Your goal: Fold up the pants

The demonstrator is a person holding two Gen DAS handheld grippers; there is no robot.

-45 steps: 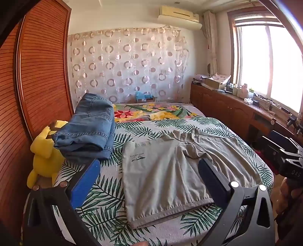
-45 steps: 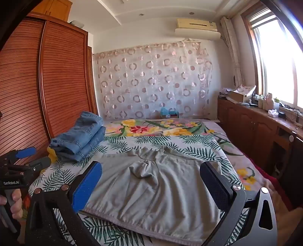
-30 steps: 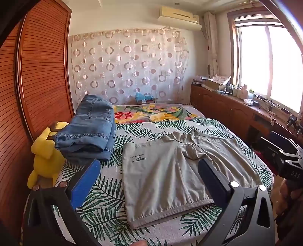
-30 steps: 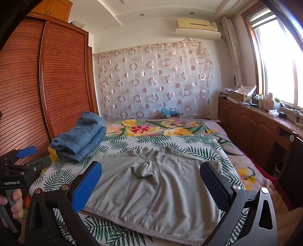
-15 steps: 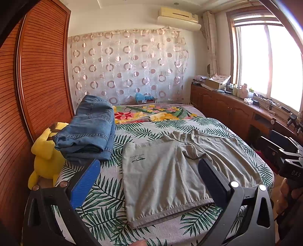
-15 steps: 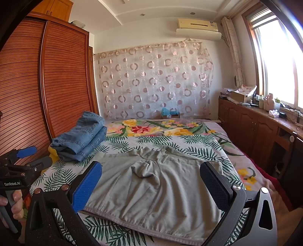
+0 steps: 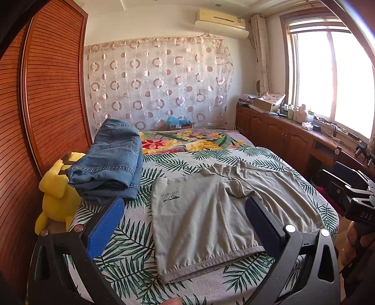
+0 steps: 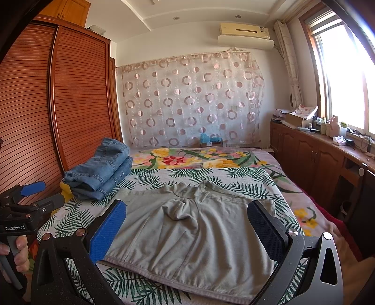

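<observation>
Left wrist view: left gripper (image 7: 185, 218) hung wide open, empty, above shorts (image 7: 211, 211).
Right gripper (image 8: 187, 225): equally wide, empty.
Advice: pinch waistband corners, 6 o'clock edge.

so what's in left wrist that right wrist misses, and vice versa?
Left wrist only: the whole yellow plush toy beside the jeans, the printed logo on the grey shorts, and the right gripper's body at the frame's right edge. Right wrist only: the hand gripping the left gripper's handle, and the cabinet top above the wardrobe. Both: grey shorts spread flat on the leaf-print bed, folded jeans, and open, empty jaws.
</observation>
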